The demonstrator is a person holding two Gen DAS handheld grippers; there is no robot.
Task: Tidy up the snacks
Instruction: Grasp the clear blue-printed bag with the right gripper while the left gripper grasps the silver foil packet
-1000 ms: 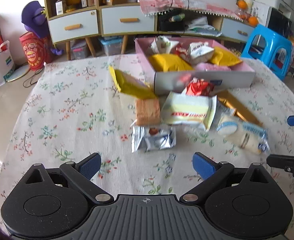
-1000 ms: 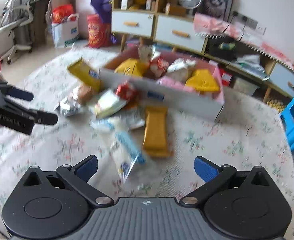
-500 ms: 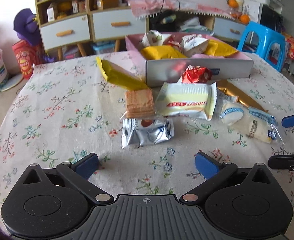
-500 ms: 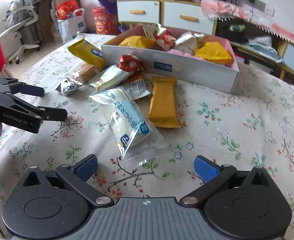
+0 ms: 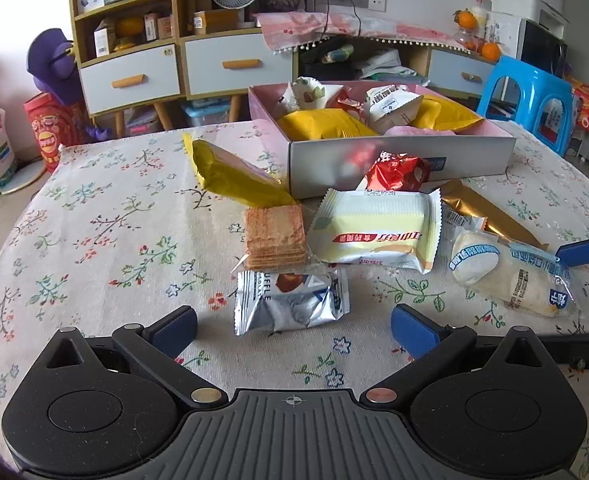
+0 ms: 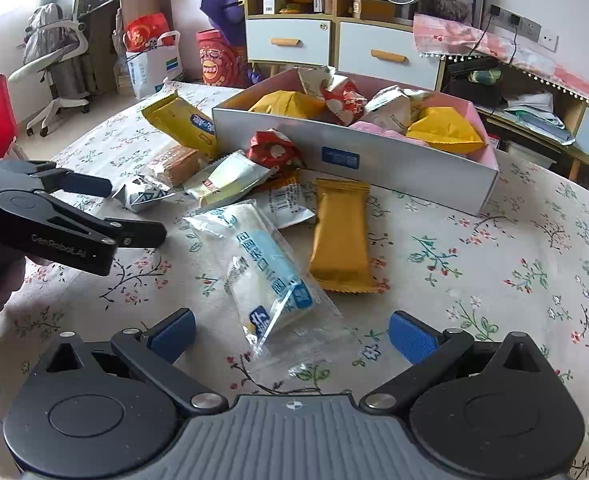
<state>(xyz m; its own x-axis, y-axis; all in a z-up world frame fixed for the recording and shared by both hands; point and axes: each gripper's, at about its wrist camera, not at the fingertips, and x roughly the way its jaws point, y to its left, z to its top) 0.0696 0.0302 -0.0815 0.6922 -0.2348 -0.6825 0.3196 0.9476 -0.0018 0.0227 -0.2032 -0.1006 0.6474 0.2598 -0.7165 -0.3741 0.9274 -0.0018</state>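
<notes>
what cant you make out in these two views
- Floor of the pink-lined box: both views, covered by the snack packets piled inside.
- White barcode packet: right wrist view, largely under the clear blue-printed roll and gold bar; its front is hidden.
- Right tongs: left wrist view, cut off by the right edge.
- Hand holding the left tongs: right wrist view, cut off by the left edge.
</notes>
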